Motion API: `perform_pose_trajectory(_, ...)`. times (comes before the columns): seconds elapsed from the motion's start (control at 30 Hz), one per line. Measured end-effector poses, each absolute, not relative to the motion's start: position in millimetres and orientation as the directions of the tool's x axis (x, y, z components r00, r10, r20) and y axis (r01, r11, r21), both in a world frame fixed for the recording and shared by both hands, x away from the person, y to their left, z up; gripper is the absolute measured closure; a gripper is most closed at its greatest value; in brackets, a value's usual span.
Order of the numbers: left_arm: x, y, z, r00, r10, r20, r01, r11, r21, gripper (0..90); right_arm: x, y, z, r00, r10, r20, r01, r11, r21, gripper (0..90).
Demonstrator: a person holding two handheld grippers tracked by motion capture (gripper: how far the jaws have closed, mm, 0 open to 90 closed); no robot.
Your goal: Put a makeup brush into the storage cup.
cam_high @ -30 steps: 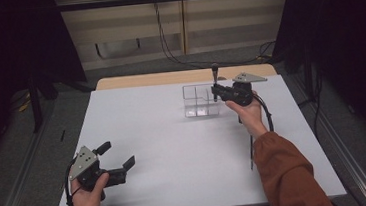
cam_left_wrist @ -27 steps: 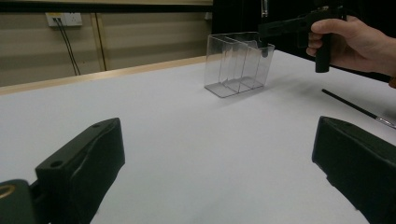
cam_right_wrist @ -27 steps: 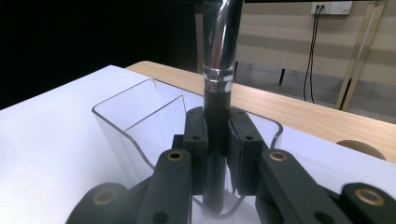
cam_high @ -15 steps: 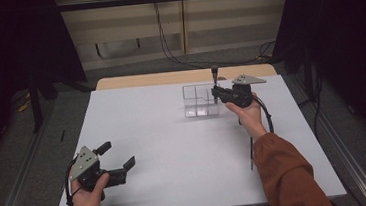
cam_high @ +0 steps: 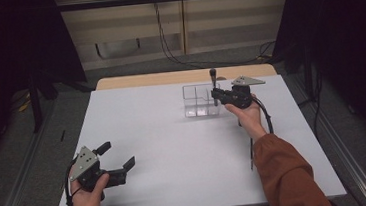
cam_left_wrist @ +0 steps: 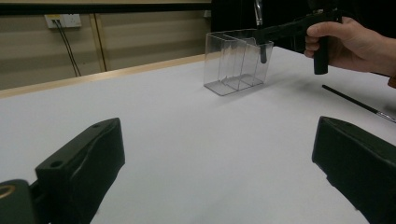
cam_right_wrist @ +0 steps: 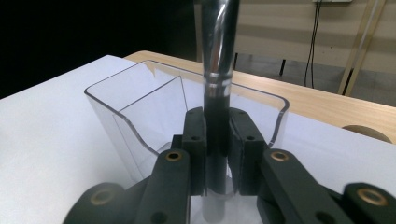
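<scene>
Jaws clamp unlabelled brush (cam_right_wrist: pixel 218 56), clear organizer (cam_right_wrist: pixel 135 107)

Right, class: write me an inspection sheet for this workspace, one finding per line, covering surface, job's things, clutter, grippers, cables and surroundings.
Surface: white table, wooden strip along its far edge.
Job's things: makeup brush upright, handle down in the clear organizer; its far tip is cut off in the right gripper view.
Clutter: thin black stick lying beside the right forearm.
Grippers: right gripper shut on the brush handle, jaws just eased slightly; left gripper open, holding nothing.
Cables: black cable trailing from the right gripper; wall cables.
Surroundings: dark curtains, panelled wall.
</scene>
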State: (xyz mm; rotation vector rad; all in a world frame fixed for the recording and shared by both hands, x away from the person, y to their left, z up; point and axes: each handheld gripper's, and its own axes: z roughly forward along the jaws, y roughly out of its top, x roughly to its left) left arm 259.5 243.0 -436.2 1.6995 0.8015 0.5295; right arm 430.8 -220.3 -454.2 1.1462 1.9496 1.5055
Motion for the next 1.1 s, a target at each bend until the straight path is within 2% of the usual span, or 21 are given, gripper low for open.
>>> perform_pose_trajectory(0.23, 259.6, 243.3, -436.3, 0.666, 0.743, -0.056, 0.24, -0.143, 0.96, 2.5, 430.9, -220.3, -454.6, -0.573, 0.804, 0.157, 0.354, 0.071, 0.932, 75.2)
perform_pose_trajectory(0.47, 259.6, 243.3, -436.4, 0.667, 0.743, -0.055, 0.24, -0.145, 0.96, 2.5, 429.9, -221.2, -452.5, -0.574, 0.802, 0.165, 0.344, 0.052, 0.938, 70.1)
perform_pose_trajectory(0.6, 259.6, 243.0, -436.4, 0.668, 0.742, -0.057, 0.244, -0.146, 0.959, 2.5, 428.7, -222.5, -450.8, -0.574, 0.8, 0.174, 0.346, 0.044, 0.937, 64.4)
perform_pose_trajectory(0.93, 259.2, 243.3, -436.0, 0.667, 0.743, -0.055, 0.239, -0.143, 0.961, 2.6, 422.1, -223.8, -446.0, -0.59, 0.788, 0.178, 0.331, 0.035, 0.943, 35.7)
perform_pose_trajectory(1.1, 259.2, 244.2, -435.8, 0.665, 0.745, -0.058, 0.241, -0.141, 0.96, 2.7, 416.6, -228.7, -443.2, -0.585, 0.79, 0.185, 0.331, 0.024, 0.943, 24.5)
